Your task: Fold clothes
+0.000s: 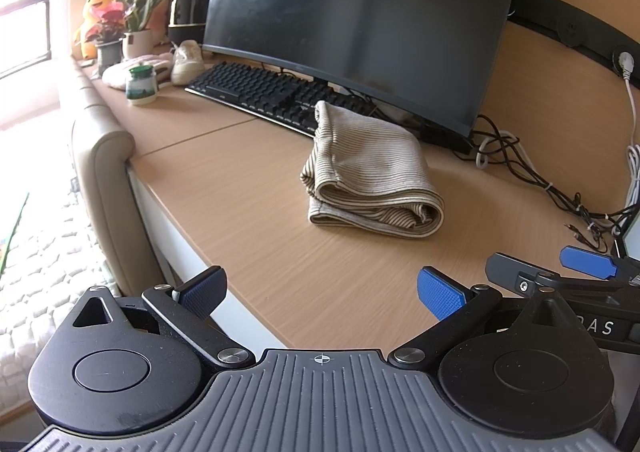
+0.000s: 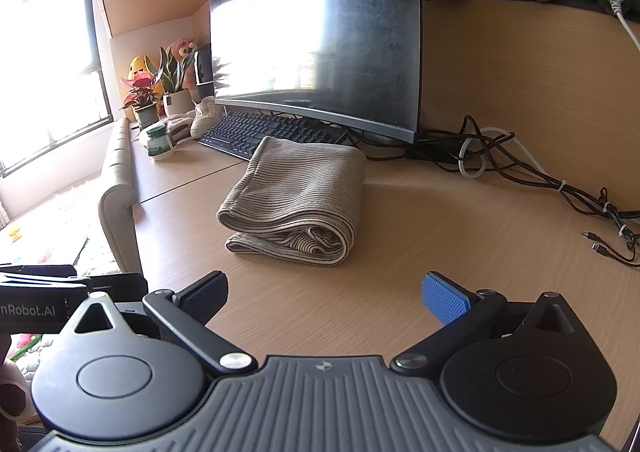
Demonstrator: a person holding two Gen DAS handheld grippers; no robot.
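A beige striped garment point(image 1: 370, 176) lies folded into a thick bundle on the wooden desk point(image 1: 256, 188), in front of the monitor. It also shows in the right wrist view point(image 2: 298, 198). My left gripper point(image 1: 322, 292) is open and empty, held back from the garment near the desk's front edge. My right gripper point(image 2: 325, 296) is open and empty, also short of the garment. The right gripper's body shows at the right of the left wrist view point(image 1: 560, 276).
A dark monitor point(image 1: 360, 20) and black keyboard point(image 1: 264, 92) stand behind the garment. Tangled cables point(image 2: 540, 180) lie at the right. A small jar point(image 1: 141, 85), potted plants point(image 1: 136, 24) and a plush toy sit at the far left. A padded headboard point(image 1: 108, 172) borders the desk's left edge.
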